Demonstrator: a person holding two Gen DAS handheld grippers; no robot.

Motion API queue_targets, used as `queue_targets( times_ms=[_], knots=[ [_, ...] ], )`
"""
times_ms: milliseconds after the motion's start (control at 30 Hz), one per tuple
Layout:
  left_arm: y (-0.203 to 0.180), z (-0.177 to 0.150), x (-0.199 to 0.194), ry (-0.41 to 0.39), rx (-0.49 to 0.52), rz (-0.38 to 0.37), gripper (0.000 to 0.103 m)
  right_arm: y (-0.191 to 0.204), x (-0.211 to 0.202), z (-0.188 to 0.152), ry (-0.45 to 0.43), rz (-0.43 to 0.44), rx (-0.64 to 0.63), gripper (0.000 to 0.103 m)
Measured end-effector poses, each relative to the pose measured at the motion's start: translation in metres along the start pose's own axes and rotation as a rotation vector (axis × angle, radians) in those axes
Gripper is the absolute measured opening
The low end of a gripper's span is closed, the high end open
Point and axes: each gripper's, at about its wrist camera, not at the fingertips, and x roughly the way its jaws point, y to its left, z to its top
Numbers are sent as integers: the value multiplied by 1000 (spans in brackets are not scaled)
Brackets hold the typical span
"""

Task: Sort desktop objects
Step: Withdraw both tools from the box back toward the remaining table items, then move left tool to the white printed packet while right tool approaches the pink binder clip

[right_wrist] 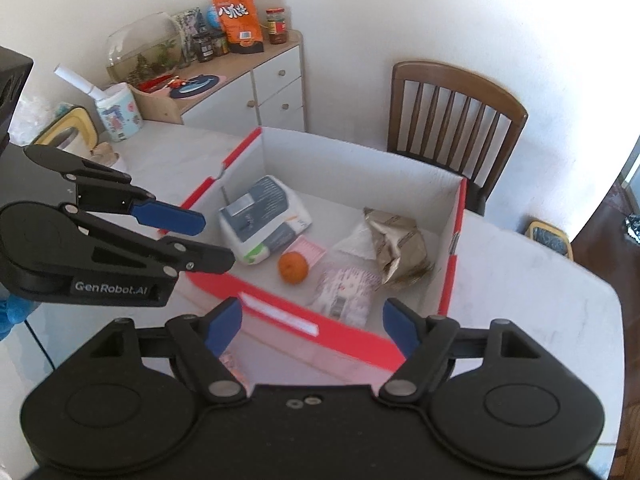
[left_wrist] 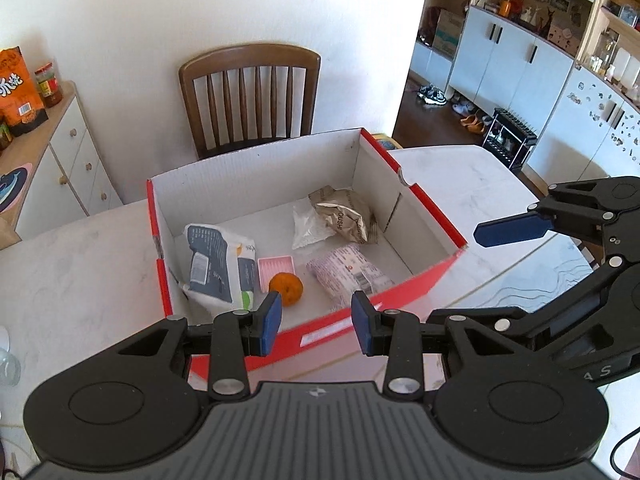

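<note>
Above red box (left_wrist: 400,292), left tongs (left_wrist: 316,320) and right tongs (right_wrist: 312,330) tilted down, both apart, empty.

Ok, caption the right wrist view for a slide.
Both grippers, right and left, hang empty over the red box holding an orange and packets.

Wooden chair (left_wrist: 250,96) beyond tongs, by wall. Sideboard (right_wrist: 256,80) far left w/ fishbowl (right_wrist: 144,46), orange snack bag (right_wrist: 237,18), jar (right_wrist: 277,26).
</note>
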Motion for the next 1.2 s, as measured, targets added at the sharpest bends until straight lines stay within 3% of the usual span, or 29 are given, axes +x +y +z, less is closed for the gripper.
queue_targets(
  times_ms=[533,1200],
  knots=[
    [-1,-47,-48,-73,11,44,36,44,-34,-36,-50,43,-21,89],
    [-11,-147,-57,-61,33,40,41,84,-33,-102,-54,13,-53,87]
  ],
)
